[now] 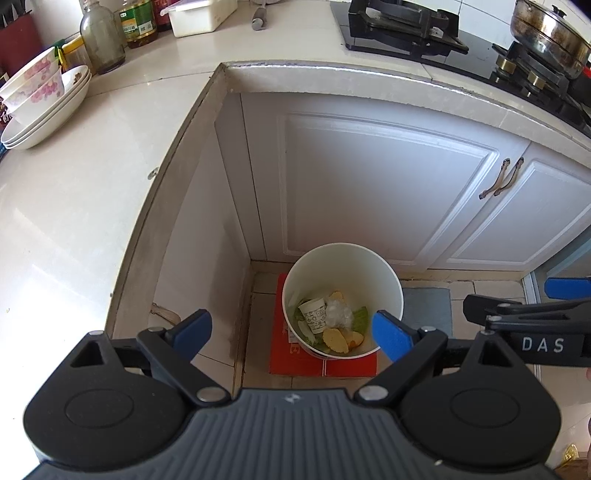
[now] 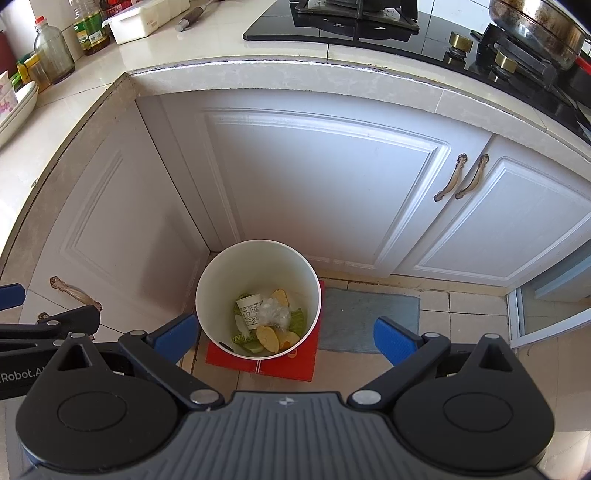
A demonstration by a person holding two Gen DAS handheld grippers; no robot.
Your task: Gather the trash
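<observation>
Left gripper (image 1: pixel 291 332) and right gripper (image 2: pixel 282 338) are both hovering low in frame, blue pads spread wide, gripping nothing. "DAS" is reading on the tool at right of the left view, "Robot.A" at left of the right view. Just beyond, centre frame, a white round trash bin (image 2: pixel 225 284) is sitting on a red flat cardboard box (image 2: pixel 295 365) on beige floor tiles, holding a printed paper cup (image 2: pixel 251 308), crumpled clear plastic (image 2: pixel 275 314), yellow peels and green scraps. White cabinet doors (image 2: pixel 325 184) are standing behind; a cream countertop (image 1: pixel 66 206) with a black gas stove (image 1: pixel 402 26) is filling the upper frame.
</observation>
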